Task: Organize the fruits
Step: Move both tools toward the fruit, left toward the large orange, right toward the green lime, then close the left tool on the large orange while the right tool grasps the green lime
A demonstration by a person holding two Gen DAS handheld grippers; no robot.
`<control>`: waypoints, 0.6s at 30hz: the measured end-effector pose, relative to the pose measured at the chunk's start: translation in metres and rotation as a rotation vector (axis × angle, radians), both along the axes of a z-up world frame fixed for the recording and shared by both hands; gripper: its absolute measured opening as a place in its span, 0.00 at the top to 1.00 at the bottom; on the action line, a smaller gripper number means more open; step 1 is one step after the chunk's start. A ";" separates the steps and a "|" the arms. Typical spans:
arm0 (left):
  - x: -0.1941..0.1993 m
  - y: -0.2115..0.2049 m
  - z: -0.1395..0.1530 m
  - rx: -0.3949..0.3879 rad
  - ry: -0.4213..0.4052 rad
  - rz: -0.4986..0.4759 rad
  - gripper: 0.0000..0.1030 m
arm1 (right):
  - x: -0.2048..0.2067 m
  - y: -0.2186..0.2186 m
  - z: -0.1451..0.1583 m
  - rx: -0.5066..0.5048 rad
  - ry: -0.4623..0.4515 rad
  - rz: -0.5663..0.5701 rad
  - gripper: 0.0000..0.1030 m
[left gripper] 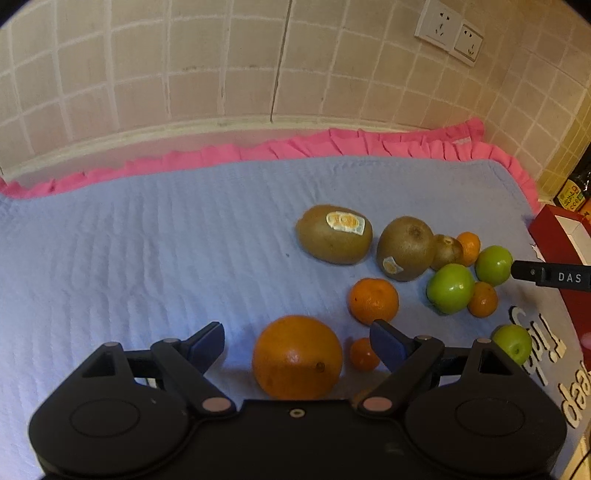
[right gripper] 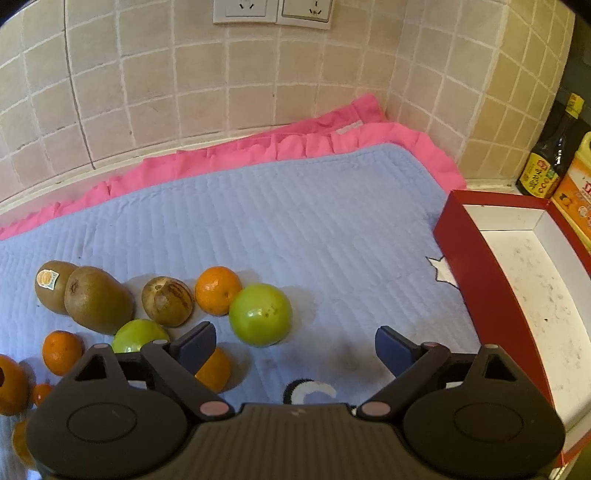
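Note:
Fruit lies loose on a blue quilted mat [left gripper: 147,240]. In the left wrist view my left gripper [left gripper: 297,345] is open, its jaws either side of a large orange [left gripper: 297,356] without touching it. Beyond lie a tangerine [left gripper: 373,301], two stickered kiwis [left gripper: 334,234] [left gripper: 404,248], green apples [left gripper: 450,288] and small tangerines. In the right wrist view my right gripper [right gripper: 295,349] is open and empty over bare mat [right gripper: 295,221]. A green apple [right gripper: 260,314] sits just ahead of its left jaw, with a tangerine [right gripper: 218,290] and kiwis [right gripper: 98,299] further left.
A red box with a white inside [right gripper: 532,266] stands at the mat's right edge, its rim also in the left wrist view [left gripper: 554,229]. Sauce bottles [right gripper: 554,155] stand behind it. A tiled wall with sockets [right gripper: 273,11] runs along the back. The mat has a pink frill [left gripper: 258,151].

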State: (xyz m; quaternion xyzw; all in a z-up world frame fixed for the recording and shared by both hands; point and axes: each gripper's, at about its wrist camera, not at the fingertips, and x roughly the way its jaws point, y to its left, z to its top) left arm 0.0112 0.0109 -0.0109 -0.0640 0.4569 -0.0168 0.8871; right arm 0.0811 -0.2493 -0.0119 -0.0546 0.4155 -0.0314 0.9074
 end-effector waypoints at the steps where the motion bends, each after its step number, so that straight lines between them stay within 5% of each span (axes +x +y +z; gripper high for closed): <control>1: 0.000 0.001 -0.002 -0.014 0.008 0.001 0.01 | 0.002 0.001 0.000 0.001 0.004 0.007 0.11; 10: 0.008 0.010 -0.015 -0.062 0.054 0.033 0.03 | 0.024 0.007 -0.010 -0.029 0.026 0.051 0.26; 18: 0.012 0.014 -0.030 -0.123 0.091 0.036 0.11 | 0.041 -0.004 -0.028 0.046 0.082 0.041 0.36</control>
